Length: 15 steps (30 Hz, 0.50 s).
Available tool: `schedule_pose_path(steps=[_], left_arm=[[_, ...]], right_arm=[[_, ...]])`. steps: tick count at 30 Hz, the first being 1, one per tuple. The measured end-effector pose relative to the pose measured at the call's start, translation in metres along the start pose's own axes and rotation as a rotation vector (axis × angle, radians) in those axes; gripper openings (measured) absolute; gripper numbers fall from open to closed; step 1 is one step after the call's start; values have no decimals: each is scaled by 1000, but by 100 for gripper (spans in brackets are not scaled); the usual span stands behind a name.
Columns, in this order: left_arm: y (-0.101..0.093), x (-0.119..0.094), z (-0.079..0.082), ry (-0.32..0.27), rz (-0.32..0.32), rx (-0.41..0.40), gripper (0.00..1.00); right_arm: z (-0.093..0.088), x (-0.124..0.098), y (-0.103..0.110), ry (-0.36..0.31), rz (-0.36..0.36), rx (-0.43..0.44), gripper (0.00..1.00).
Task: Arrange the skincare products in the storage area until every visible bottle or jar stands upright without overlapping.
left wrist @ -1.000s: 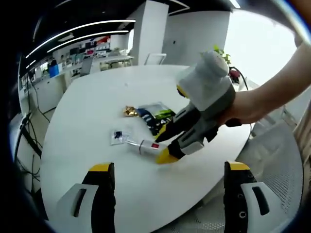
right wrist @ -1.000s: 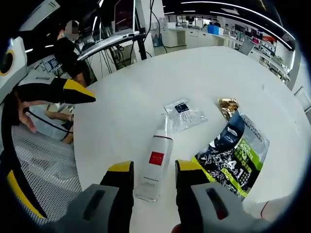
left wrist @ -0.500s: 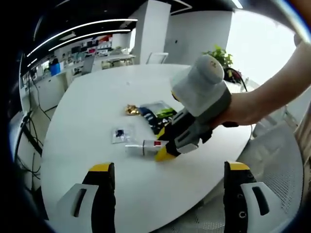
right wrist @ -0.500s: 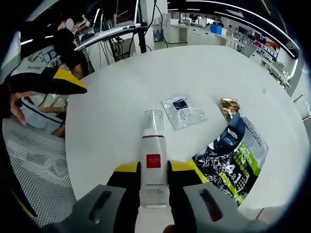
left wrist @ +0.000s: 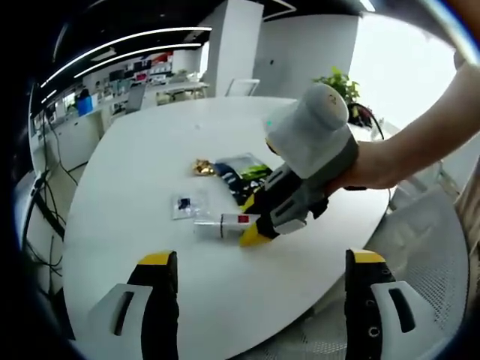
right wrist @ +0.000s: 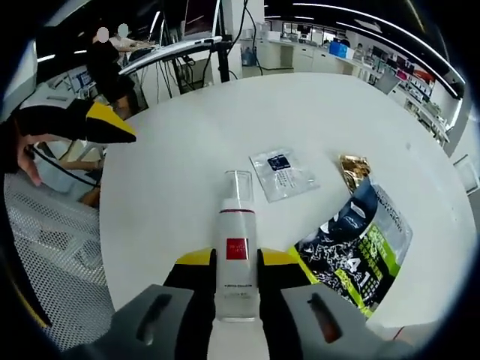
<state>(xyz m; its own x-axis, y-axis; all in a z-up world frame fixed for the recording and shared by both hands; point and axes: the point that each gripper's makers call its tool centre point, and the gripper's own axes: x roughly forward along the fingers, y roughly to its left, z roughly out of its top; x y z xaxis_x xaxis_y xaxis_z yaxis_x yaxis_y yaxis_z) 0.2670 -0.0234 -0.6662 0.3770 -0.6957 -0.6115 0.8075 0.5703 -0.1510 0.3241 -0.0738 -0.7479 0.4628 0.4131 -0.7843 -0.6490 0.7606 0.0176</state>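
Right gripper view: bottle (right wrist: 237, 262) cap-forward, flat.

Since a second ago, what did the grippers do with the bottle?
The right hand-held gripper closed its jaws on the bottle, which had lain loose and slanted between them, and now holds it lined up straight. The left hand-held gripper stayed open. The clear packet, the gold wrapper and the dark pouch stayed put.

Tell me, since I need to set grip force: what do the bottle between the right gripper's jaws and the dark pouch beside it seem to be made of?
The bottle looks like frosted white plastic with a clear cap, judging by its matte, slightly translucent body. The dark pouch looks like glossy printed plastic film or foil, given its sheen and creases. The right gripper is clamped on the bottle.
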Motion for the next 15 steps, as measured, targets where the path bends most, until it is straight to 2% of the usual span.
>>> schedule_pose_path(steps=[10, 15], left_arm=[[4, -1, 3, -18, 3, -41, 91], [4, -2, 4, -21, -1, -59, 91]], right_arm=[[11, -18, -3, -101, -11, 32, 20], [8, -32, -7, -143, -20, 106, 20]])
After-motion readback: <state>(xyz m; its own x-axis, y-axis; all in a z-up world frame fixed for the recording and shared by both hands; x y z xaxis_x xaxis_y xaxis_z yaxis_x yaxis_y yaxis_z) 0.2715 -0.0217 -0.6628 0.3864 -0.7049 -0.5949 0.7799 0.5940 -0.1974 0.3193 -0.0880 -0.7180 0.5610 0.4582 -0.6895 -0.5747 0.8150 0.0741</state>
